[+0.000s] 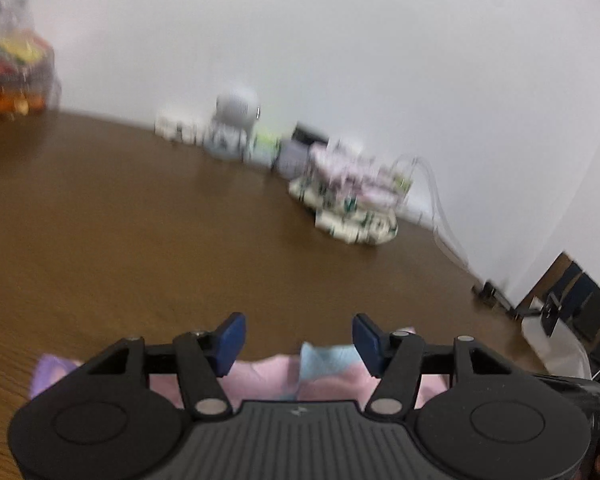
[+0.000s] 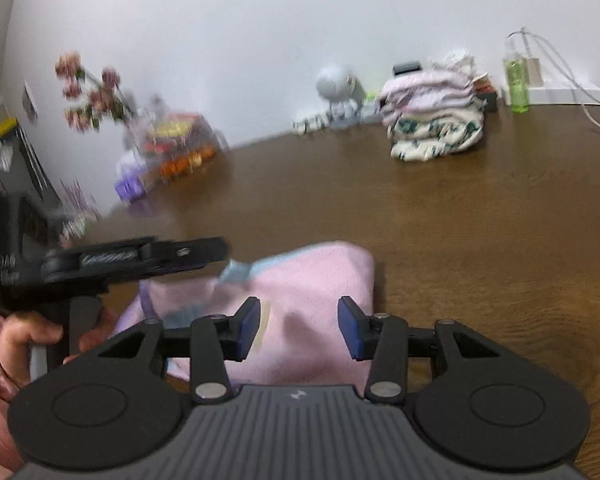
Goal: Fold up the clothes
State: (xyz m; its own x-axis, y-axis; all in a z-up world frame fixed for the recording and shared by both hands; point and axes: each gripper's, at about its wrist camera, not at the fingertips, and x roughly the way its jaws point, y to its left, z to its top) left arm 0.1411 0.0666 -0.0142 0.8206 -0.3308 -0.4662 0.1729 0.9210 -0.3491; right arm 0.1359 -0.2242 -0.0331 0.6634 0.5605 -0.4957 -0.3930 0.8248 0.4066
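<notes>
- The pink garment lies folded on the brown table right in front of you, with a light blue patch along its far edge and a purple edge showing at its left.
- Your right gripper hovers over the near part of the garment; its blue pads stand apart and nothing is pinched between them.
- Your left gripper is above the garment's far edge, jaws spread, the cloth lying below and not clamped.
- In the right wrist view, your left hand holds that gripper's handle at the garment's left side.
- A stack of folded clothes, pale pink on top and cream with green print below, sits well apart near the wall.
- Beside the stack are a white round gadget, a green bottle and white cables.
- Farther left along the wall you have pink flowers and a clear container of colourful things, both blurred.
</notes>
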